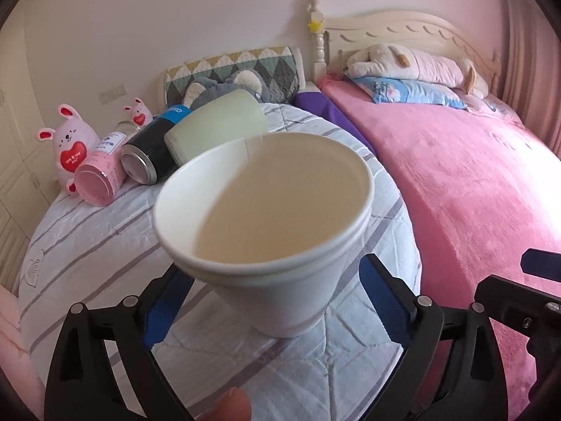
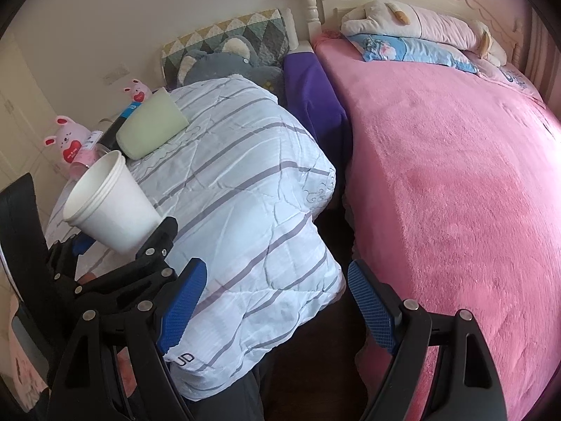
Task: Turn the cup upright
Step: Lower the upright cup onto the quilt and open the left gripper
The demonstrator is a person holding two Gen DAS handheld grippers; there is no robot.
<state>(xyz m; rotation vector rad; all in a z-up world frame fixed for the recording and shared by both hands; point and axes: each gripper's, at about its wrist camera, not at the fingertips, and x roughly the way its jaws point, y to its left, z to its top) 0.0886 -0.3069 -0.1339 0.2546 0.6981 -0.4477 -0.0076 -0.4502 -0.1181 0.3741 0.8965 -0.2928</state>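
Note:
My left gripper (image 1: 277, 301) is shut on a white paper cup (image 1: 280, 277), a stack of nested cups, with a blue pad on each side of its lower wall. The cup is held above the striped white quilt (image 1: 105, 245), mouth up and tilted toward the camera. The right wrist view shows the same cup (image 2: 112, 207) tilted to the upper left in the left gripper (image 2: 119, 242). My right gripper (image 2: 277, 301) is open and empty, over the quilt's (image 2: 245, 175) near edge.
A pale green cup (image 1: 217, 126), a black can (image 1: 154, 151) and a pink bottle (image 1: 101, 175) lie on their sides at the quilt's far left, by pink bunny toys (image 1: 70, 144). A pink blanket bed (image 1: 473, 193) lies to the right, with pillows and plush toys behind.

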